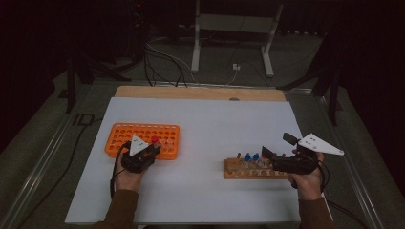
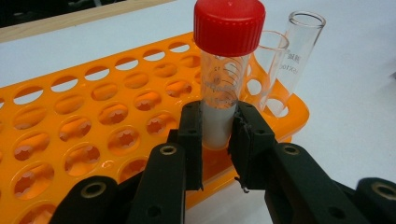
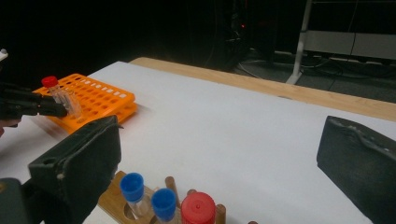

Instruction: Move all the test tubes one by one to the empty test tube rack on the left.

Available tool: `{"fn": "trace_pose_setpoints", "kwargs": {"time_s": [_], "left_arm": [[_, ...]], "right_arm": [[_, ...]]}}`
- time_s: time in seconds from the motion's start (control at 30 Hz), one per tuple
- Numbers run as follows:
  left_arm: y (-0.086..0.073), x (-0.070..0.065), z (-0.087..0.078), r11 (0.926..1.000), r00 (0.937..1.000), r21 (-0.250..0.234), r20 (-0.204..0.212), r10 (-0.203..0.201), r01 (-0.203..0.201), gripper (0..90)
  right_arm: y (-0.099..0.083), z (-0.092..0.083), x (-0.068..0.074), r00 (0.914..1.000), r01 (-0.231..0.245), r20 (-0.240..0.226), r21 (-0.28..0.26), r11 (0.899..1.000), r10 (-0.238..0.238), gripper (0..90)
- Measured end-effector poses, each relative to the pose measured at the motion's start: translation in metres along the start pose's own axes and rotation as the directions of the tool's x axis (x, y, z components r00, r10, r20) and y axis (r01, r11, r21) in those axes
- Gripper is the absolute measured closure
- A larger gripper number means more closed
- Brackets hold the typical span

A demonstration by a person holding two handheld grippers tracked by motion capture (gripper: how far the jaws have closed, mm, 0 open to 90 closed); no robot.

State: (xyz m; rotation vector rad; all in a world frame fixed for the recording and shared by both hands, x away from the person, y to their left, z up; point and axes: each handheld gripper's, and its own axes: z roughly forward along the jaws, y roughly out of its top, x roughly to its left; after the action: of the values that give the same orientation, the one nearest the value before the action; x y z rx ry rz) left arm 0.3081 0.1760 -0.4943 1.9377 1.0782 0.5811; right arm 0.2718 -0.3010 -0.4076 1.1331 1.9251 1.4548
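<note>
1. Red-capped tube [image 1: 155, 140] is seen in the high view at the left centre of the frame, standing at the near right part of the orange rack [image 1: 125, 133], which is laid on the white table [image 1: 210, 119]. The left gripper [image 1: 149, 149] is held against it from below by a hand. At the lower right, the right gripper [image 1: 276, 147] is held with its jaws spread wide over the wooden rack [image 1: 231, 167], where blue-capped tubes [image 1: 247, 157] are seen.

2. In the left gripper view, the red-capped tube [image 2: 224, 79] is shown upright at the centre of the frame, clamped at its lower, white-filled part between the pads of the left gripper [image 2: 217, 135], whose jaws are drawn narrow around it. It is placed over the near edge of the orange rack [image 2: 70, 112]; whether its base is seated in a hole cannot be told. Two empty glass tubes [image 2: 299, 51] are seen just beside it, at the upper right.

3. In the right gripper view, the two jaws of the right gripper [image 3: 219, 154] are set wide apart at the lower left and right, with nothing between them. Blue-capped tubes [image 3: 133, 186] and a second red cap [image 3: 198, 208] are seen at the bottom centre in the wooden rack [image 3: 112, 198]. At the far left, the red-capped tube [image 3: 56, 91] is shown in the left gripper [image 3: 58, 108] at the orange rack [image 3: 100, 99].
</note>
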Motion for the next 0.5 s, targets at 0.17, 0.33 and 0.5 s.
{"fn": "trace_pose_setpoints", "kwargs": {"time_s": [0.17, 0.33, 0.5], "left_arm": [[-0.001, 0.0, -0.001, 0.9999, 0.9998, -0.001, 0.009, -0.017, 0.017, 69.2], [-0.002, 0.001, -0.007, 0.9988, 0.9989, -0.029, 0.025, -0.039, 0.04, 60.6], [-0.002, 0.002, -0.016, 0.9965, 0.9976, -0.061, 0.043, -0.054, 0.057, 50.5]], "right_arm": [[-0.001, 0.0, 0.0, 1.0, 0.002, -0.005, 0.005, 1.0, -0.002, 0.2], [-0.002, 0.0, -0.002, 0.9999, -0.001, -0.012, 0.016, 1.0, 0.001, 0.3], [-0.007, 0.0, -0.002, 0.9998, 0.002, -0.018, 0.042, 0.999, -0.001, 2.6]]}}
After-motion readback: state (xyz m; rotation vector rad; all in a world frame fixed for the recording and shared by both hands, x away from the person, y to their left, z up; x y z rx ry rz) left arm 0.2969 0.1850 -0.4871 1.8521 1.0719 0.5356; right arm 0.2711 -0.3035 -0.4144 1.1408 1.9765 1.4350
